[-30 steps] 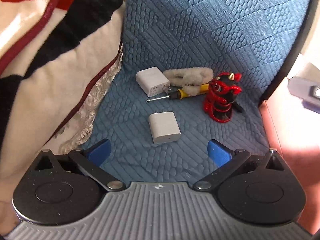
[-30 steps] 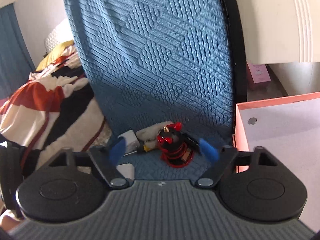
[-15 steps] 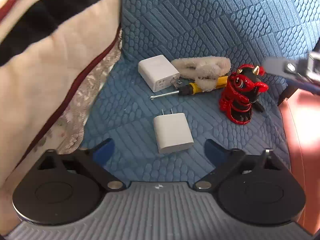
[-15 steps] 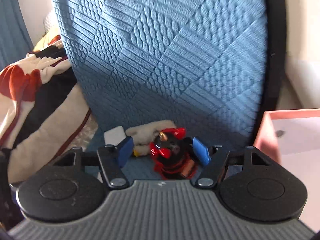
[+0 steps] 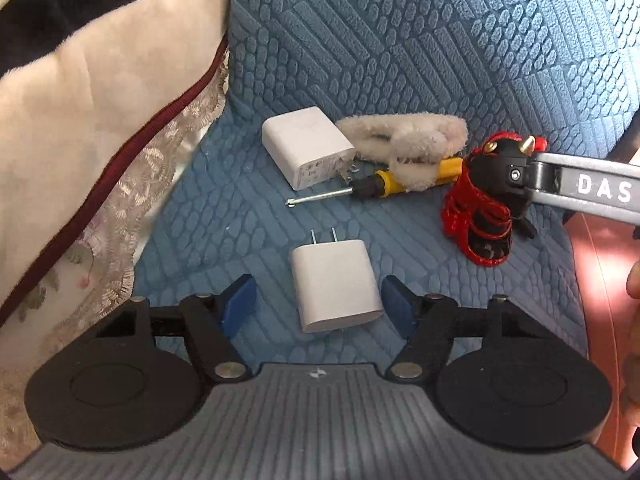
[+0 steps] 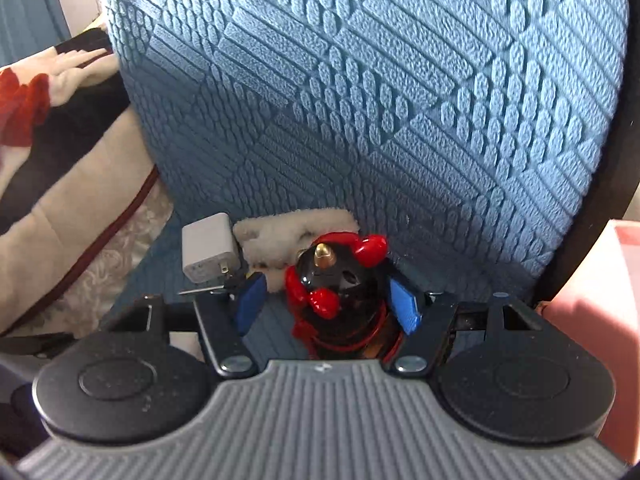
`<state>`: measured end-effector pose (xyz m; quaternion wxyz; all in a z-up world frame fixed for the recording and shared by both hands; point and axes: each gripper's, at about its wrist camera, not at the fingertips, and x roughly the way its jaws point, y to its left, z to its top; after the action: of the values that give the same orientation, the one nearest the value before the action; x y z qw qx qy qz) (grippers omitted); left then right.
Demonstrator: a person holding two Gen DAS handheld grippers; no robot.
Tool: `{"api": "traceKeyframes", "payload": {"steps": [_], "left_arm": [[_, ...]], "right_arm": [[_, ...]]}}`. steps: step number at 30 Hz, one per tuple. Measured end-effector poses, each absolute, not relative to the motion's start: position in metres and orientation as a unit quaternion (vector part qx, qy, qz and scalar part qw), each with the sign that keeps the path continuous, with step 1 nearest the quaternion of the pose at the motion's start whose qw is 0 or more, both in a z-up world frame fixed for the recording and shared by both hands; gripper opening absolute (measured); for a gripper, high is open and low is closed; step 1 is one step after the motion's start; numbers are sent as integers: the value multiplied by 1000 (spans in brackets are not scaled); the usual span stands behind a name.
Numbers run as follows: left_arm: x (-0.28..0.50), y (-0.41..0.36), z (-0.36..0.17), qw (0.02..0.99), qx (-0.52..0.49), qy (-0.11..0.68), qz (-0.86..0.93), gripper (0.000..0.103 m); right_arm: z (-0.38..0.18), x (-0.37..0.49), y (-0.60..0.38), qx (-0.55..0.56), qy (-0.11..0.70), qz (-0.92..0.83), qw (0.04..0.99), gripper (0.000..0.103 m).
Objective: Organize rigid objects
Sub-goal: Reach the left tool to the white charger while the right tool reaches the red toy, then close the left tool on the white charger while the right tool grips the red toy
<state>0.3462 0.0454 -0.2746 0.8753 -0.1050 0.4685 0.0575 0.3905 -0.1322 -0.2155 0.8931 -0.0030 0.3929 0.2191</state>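
Observation:
On the blue quilted seat, a small white plug charger lies between the open blue pads of my left gripper; the pads stand apart from its sides. Farther back lie a larger white charger, a yellow-handled screwdriver and a fluffy cream strap. A red and black horned figurine stands at the right. My right gripper is open around the figurine, its right pad close to it, its left pad apart. The larger charger shows behind.
A cream, black and red blanket with lace trim lies along the seat's left side. The blue backrest rises close behind the objects. A pink box stands at the right, beside the seat.
Both grippers have moved forward. The left one now straddles the small charger. The right one has come down around the figurine, and its pads have drawn closer together.

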Motion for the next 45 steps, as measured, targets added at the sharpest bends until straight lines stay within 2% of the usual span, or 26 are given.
{"api": "traceKeyframes", "payload": {"steps": [2,5,9,22,35,45], "left_arm": [[345,43,-275,880,-97,461,60,72],[343,37,-276,885,-68,457,61,65],[339,39,-276,888,-58,452,58,50],[298,55,-268,877,-99,466,56,49],[255,46,-238,883,-104,456,40,48],[218,45,-242,871,-136,472,20,48]], "right_arm": [[-218,390,-130,-8,388,218,895,69],[-228,393,-126,-31,386,210,898,59],[-228,390,-126,-37,386,213,897,59],[-216,351,-132,-37,407,213,888,59],[-199,289,-141,-43,438,191,878,59],[-181,225,-148,-53,435,176,882,59]]}}
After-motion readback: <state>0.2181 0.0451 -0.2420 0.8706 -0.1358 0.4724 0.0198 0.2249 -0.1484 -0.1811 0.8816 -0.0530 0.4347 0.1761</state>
